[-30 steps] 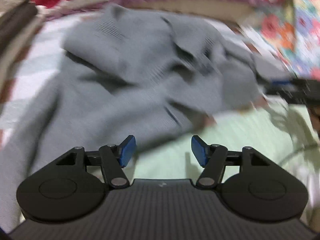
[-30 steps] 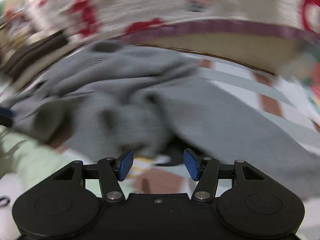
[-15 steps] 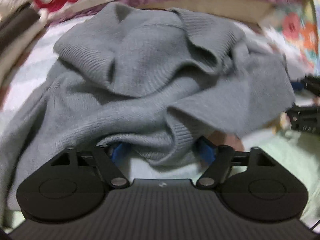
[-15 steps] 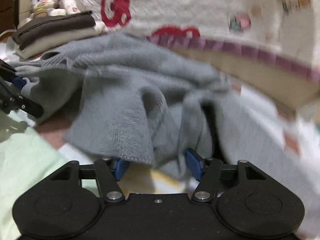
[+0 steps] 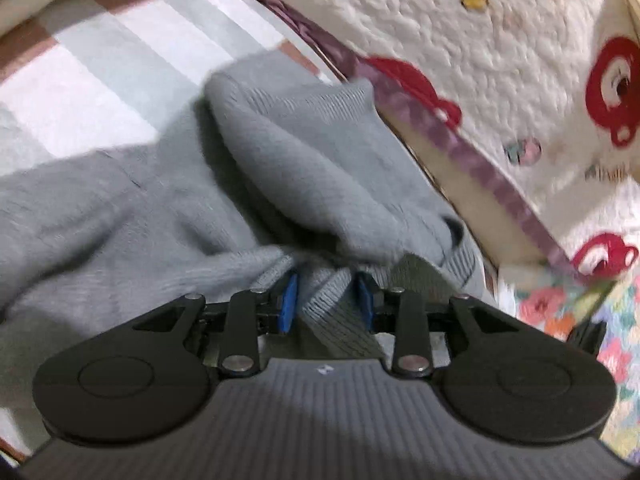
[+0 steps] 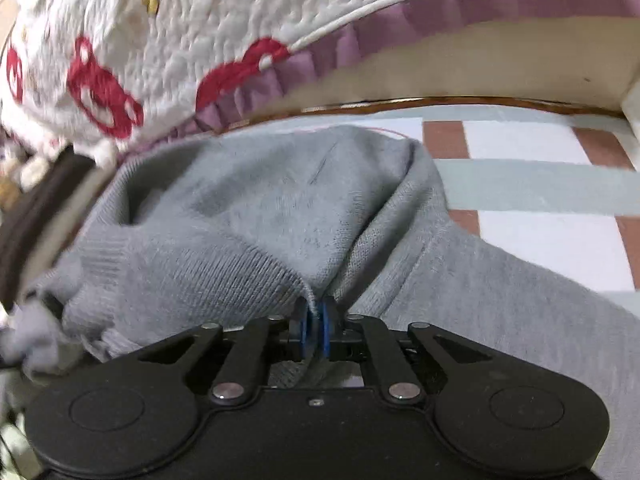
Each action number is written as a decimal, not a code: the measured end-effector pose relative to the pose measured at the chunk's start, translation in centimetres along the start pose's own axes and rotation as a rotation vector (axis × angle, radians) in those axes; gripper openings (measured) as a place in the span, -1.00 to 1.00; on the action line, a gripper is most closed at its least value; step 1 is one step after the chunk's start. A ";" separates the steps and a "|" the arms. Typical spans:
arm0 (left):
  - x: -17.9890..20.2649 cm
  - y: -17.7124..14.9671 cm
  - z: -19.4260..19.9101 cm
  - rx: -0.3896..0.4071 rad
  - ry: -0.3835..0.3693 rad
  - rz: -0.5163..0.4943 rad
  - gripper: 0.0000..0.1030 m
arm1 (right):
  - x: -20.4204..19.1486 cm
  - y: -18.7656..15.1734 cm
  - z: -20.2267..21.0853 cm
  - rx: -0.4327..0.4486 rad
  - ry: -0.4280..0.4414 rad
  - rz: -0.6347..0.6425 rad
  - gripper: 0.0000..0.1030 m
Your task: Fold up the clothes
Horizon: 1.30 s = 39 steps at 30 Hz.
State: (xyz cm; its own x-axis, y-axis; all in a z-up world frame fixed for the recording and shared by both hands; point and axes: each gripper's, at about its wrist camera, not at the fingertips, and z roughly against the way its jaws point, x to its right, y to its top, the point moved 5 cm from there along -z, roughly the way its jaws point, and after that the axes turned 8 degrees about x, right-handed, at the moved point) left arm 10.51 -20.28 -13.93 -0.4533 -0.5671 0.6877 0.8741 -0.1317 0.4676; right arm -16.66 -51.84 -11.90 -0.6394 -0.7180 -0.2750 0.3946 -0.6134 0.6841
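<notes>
A grey knit sweater point(image 5: 312, 160) lies rumpled on the checked bed sheet point(image 5: 100, 72). My left gripper point(image 5: 327, 302) is closed on a thick ribbed band of the sweater, which fills the gap between the blue pads point(image 5: 289, 304). In the right wrist view the same sweater point(image 6: 260, 216) bunches up ahead. My right gripper point(image 6: 316, 326) is shut tight on a thin edge of it beside the ribbed hem. Fabric drapes away from both grips.
A white quilt with red prints and a purple border point(image 5: 500, 60) rises behind the sweater, also visible as the quilt point(image 6: 160, 20). A dark and cream stack of folded clothes point(image 6: 36, 216) sits at the left. Floral fabric point(image 5: 560, 308) shows at the lower right. Checked sheet point(image 6: 540, 184) lies bare to the right.
Both grippers, open a second ago, moved into the sweater and closed on it. Both views have swung closer to the quilt and the sweater has bunched up.
</notes>
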 end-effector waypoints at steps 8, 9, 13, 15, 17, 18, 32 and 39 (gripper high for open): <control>1.9 -1.8 0.3 0.057 0.073 -0.113 -0.27 | -1.6 -1.0 4.0 0.135 -0.154 0.050 -0.03; 2.1 -1.8 0.5 0.061 0.079 -0.128 -0.25 | -1.3 -1.0 5.3 0.169 -0.183 0.019 -0.01; 3.0 -2.3 0.7 0.045 0.103 -0.212 -0.14 | -2.5 -2.5 9.6 0.211 -0.133 -0.063 -0.01; 3.1 -2.5 0.5 0.037 0.110 -0.225 -0.14 | -3.5 -3.7 10.3 0.182 -0.027 -0.122 -0.01; 3.3 -2.7 0.3 0.028 0.116 -0.238 -0.13 | -4.4 -4.8 9.9 0.126 0.076 -0.177 -0.01; 3.3 -2.8 0.2 0.024 0.119 -0.245 -0.12 | -4.8 -5.0 9.2 0.109 0.091 -0.190 -0.01; 7.6 -5.4 6.5 0.009 0.154 -0.595 0.19 | -5.1 -5.2 3.6 0.087 0.062 -0.286 -0.81; 7.0 -9.3 3.1 -0.072 0.210 -0.604 0.27 | -5.1 -5.7 5.8 0.110 0.070 -0.242 -0.83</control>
State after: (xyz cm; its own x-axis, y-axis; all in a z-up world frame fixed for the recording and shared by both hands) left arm -1.28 -20.48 -11.76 -0.8319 -0.5222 0.1879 0.4883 -0.5279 0.6949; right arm -19.43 -42.76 -10.48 -0.6573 -0.5787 -0.4828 0.1599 -0.7331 0.6610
